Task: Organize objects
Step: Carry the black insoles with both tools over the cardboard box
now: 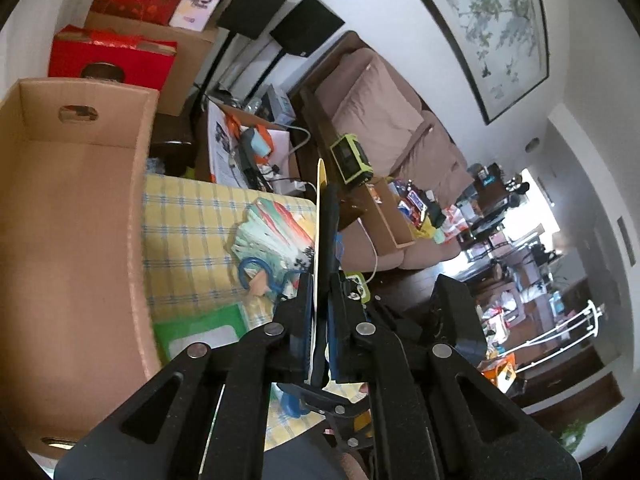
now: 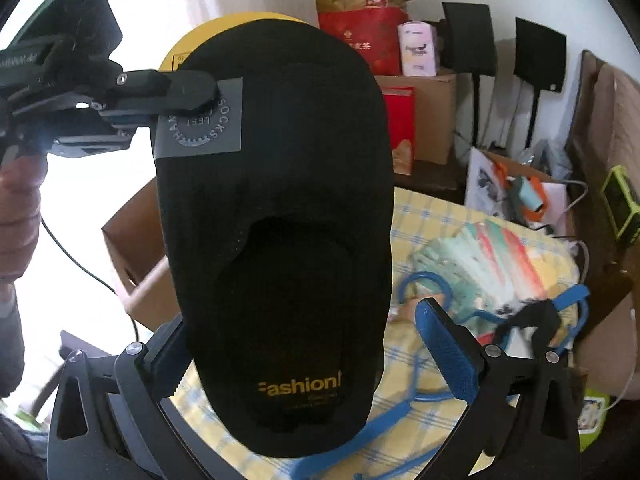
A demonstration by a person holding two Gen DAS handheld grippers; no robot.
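A black sock (image 2: 280, 200) on a yellow card (image 2: 224, 26), printed "Fashion" near its lower end, hangs upright above the table. My left gripper (image 2: 188, 92) comes in from the upper left and is shut on the sock pack by its grey label. In the left wrist view the same pack (image 1: 322, 200) stands edge-on, clamped in the left gripper (image 1: 320, 284). My right gripper (image 2: 304, 348) is open with the sock's lower end between its blue pads (image 2: 444, 344). The right pad stands apart from the sock; the left one sits beside its edge.
An open cardboard box (image 1: 72, 200) stands at the table's left side. The yellow checked cloth (image 1: 188, 240) carries blue hangers (image 2: 432, 280), a stack of colourful packs (image 2: 492, 256) and a green item (image 1: 200, 328). A brown sofa (image 1: 380, 120) lies beyond. A person's hand (image 2: 20, 208) holds the left gripper.
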